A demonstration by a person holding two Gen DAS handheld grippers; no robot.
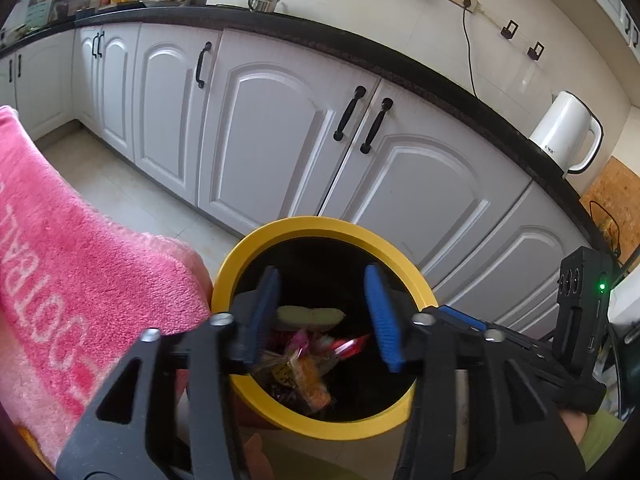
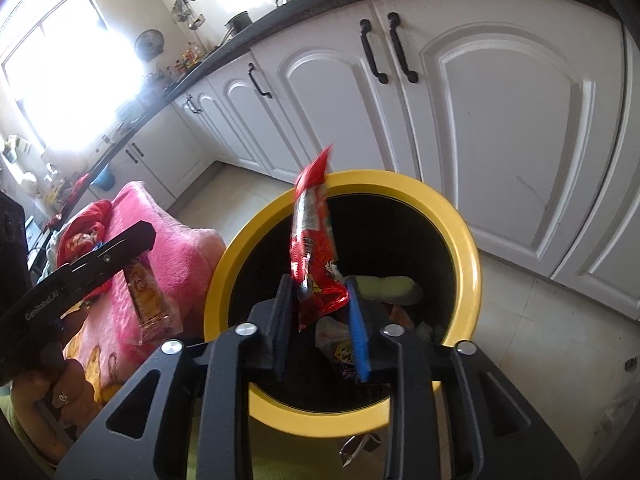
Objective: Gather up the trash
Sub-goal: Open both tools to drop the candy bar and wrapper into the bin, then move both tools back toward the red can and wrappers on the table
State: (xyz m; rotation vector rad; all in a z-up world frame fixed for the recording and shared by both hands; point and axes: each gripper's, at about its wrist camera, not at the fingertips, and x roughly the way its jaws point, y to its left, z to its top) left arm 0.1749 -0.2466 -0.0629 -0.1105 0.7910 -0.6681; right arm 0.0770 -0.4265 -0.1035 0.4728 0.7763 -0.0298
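Both tongs over the round yellow-rimmed black trash bin (image 1: pixel 320 226), lower centre of both views.

Left tongs (image 1: pixel 326 318): jaws stand wide with nothing between them; mixed wrappers (image 1: pixel 304 368) and a pale green sponge-like piece (image 1: pixel 310 316) lie in the bin below. Right tongs (image 2: pixel 322 320): jaws narrow, red foil snack wrapper (image 2: pixel 314 240) standing upright between them, top end tilted above the bin's far rim; can't tell if the pads still press on it. Orange clear-plastic snack packet (image 2: pixel 150 304) at lower left of the right view, just below the left tongs' arm, in front of the pink towel (image 2: pixel 176 248). White cabinet doors (image 1: pixel 264 136) behind the bin.
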